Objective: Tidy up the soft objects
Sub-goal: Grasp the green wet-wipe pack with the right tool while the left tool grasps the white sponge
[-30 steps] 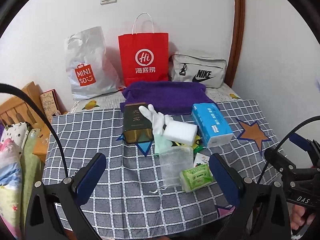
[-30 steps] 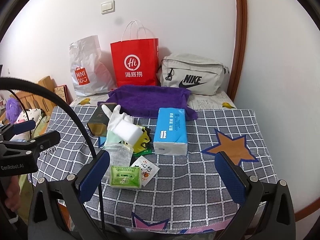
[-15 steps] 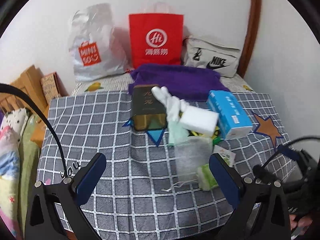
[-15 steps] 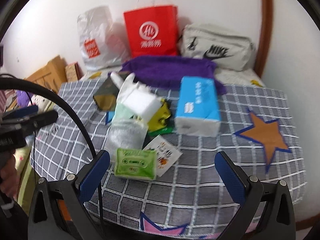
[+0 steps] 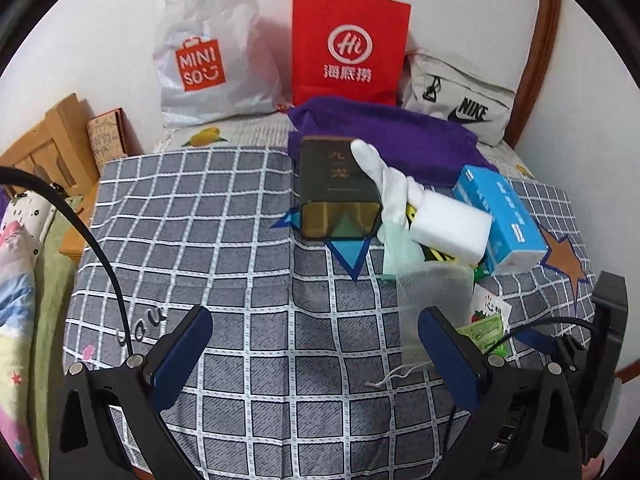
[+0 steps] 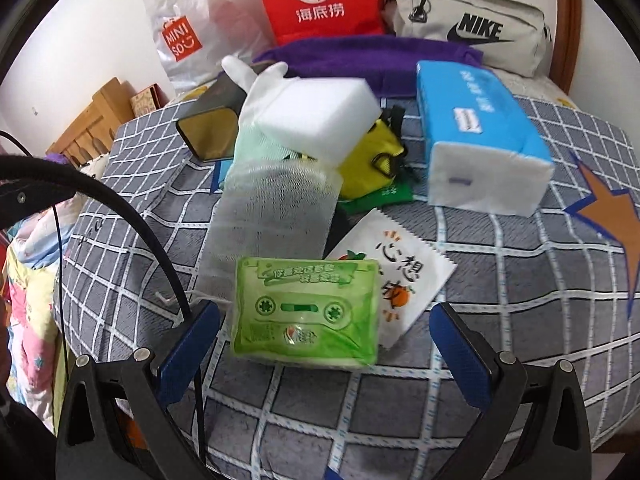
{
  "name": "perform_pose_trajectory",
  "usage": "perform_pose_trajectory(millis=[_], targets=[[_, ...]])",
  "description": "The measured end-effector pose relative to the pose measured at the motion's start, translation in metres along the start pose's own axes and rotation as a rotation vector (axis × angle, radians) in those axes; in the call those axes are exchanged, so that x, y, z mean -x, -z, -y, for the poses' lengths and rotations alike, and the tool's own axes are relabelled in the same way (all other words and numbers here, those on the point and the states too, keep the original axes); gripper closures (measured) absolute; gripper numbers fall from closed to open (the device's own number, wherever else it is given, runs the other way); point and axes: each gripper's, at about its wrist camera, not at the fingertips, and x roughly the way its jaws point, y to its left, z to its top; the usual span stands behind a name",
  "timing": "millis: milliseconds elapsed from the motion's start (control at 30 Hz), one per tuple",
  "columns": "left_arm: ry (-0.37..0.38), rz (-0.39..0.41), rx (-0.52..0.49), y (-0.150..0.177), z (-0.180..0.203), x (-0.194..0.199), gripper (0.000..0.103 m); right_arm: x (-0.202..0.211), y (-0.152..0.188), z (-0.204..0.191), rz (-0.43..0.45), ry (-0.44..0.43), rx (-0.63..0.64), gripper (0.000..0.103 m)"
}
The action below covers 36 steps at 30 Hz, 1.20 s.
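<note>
Lay low in the frame's centre, green tissue pack (image 6: 306, 312) between the spread fingers of the right gripper (image 6: 324, 330), untouched; left gripper (image 5: 314, 356) likewise spread over checked cloth (image 5: 240, 280).

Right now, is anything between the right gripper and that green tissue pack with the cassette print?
Nothing visible. The open right gripper faces the green cassette-print tissue pack directly. The white mesh drawstring pouch and white printed sachet lie behind and beside it.

A tissue pack (image 6: 306, 310) lies nearest on the cloth (image 6: 500, 360), overlapping a mesh pouch (image 6: 276, 216) behind-left and a sachet (image 6: 394, 276) right. A sponge (image 6: 316, 114) sits behind the pouch, with a tissue box (image 6: 480, 136) to its right.
</note>
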Motion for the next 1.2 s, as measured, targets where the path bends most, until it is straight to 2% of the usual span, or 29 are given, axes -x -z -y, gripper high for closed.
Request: perform_pose_trajectory(millis=[167,200,233,333,400,600,800,900,1200], targets=[[0.012,-0.035,-0.014,0.001,0.0,-0.017,0.0,-0.019,0.002,-0.008,-0.013,0.055,0.04,0.003],[0.012,-0.042,-0.015,0.001,-0.001,-0.02,0.0,-0.018,0.002,-0.009,0.01,0.077,0.057,0.013],[0.01,-0.05,-0.013,0.001,-0.002,-0.023,0.0,-0.014,0.002,-0.009,0.039,0.083,0.063,0.029],[0.006,-0.061,-0.005,-0.001,-0.005,-0.03,0.0,-0.006,-0.004,0.004,0.027,0.017,0.015,0.029],[0.015,-0.063,-0.007,-0.004,-0.002,-0.034,0.0,-0.001,-0.008,0.015,0.028,0.003,-0.022,0.029],[0.06,-0.071,-0.073,-0.018,0.019,-0.042,0.0,0.016,-0.019,0.034,0.039,0.086,-0.011,0.029],[0.255,-0.054,-0.169,-0.042,0.063,-0.05,0.0,0.039,-0.026,0.065,0.07,0.115,-0.041,0.029],[0.3,-0.051,-0.214,-0.052,0.082,-0.057,0.0,0.048,-0.029,0.078,0.087,0.143,-0.046,0.029],[0.277,-0.119,-0.264,-0.069,0.108,-0.098,0.0,0.055,-0.042,0.114,0.082,0.189,-0.094,0.029]])
